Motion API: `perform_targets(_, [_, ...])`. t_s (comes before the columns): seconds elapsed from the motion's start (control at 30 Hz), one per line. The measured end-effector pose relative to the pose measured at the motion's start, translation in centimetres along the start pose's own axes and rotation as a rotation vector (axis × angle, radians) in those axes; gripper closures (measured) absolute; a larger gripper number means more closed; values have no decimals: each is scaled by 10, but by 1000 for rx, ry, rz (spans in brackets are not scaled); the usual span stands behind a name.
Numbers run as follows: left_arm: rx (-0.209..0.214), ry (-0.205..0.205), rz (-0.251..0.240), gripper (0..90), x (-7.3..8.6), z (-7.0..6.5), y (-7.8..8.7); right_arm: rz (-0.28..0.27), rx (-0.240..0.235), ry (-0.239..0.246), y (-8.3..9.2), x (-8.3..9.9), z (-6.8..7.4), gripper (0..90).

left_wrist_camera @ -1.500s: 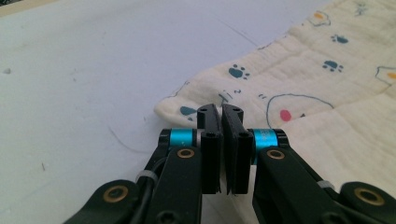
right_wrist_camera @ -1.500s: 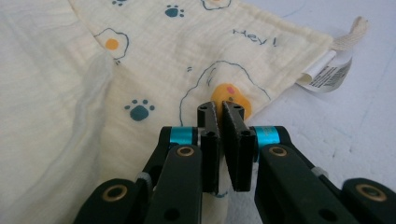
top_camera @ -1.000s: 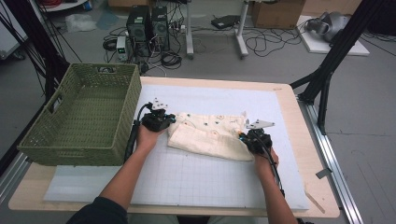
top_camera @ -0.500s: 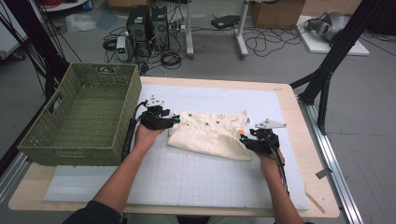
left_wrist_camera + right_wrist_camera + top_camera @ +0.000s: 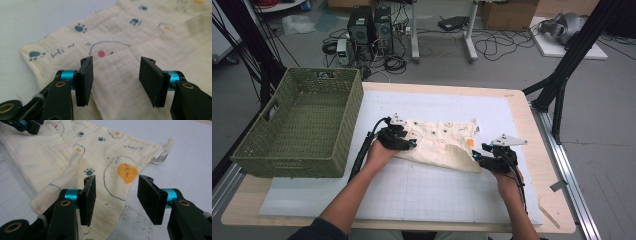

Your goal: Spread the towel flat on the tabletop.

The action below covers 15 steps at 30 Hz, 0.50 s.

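A cream cloth (image 5: 442, 142) printed with paw marks and egg faces lies folded on the white mat (image 5: 412, 190). My left gripper (image 5: 409, 145) sits at its left end. In the left gripper view the gripper (image 5: 115, 75) is open over the folded edge of the cloth (image 5: 120, 37), pads not pressing; its jaws have just been opening, then eased in slightly. My right gripper (image 5: 476, 157) is at the cloth's near right corner. In the right gripper view the gripper (image 5: 116, 197) stands open above the cloth (image 5: 100, 152), having just been opening, with nothing gripped.
A green woven basket (image 5: 292, 162) stands at the table's left, close to my left forearm. The wooden table edge (image 5: 537, 130) runs along the right. A white care tag (image 5: 161, 157) sticks out of the cloth's far right corner. The left gripper (image 5: 25, 125) shows far off in the right gripper view.
Both grippers have gone from shut at the cloth's ends to open, letting the cloth go. The left one shifted a little right, the right one a little outward.
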<state>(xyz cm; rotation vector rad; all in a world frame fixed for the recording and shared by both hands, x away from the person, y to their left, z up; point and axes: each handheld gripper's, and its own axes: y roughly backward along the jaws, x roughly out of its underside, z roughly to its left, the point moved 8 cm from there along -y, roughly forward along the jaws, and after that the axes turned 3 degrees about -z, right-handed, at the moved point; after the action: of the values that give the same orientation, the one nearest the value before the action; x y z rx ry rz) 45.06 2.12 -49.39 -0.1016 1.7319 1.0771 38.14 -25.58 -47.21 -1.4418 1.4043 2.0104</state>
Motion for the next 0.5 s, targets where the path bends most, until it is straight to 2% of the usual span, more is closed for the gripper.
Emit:
perform_targets(0.07, [-13,-29,0,551,0,0,0,-1,-3,1,1,2,0,488])
perform_targets(0.2, [-8,-88,19,809,1,-6,1,-9,-7,-19,4,3,-2,488])
perform_targets(0.27, [-9,-99,-10,873,0,-8,5,-15,-7,-18,6,3,-3,487])
perform_targets(0.5, [17,-43,-102,883,7,-12,25,-17,-11,-20,11,5,-1,488])
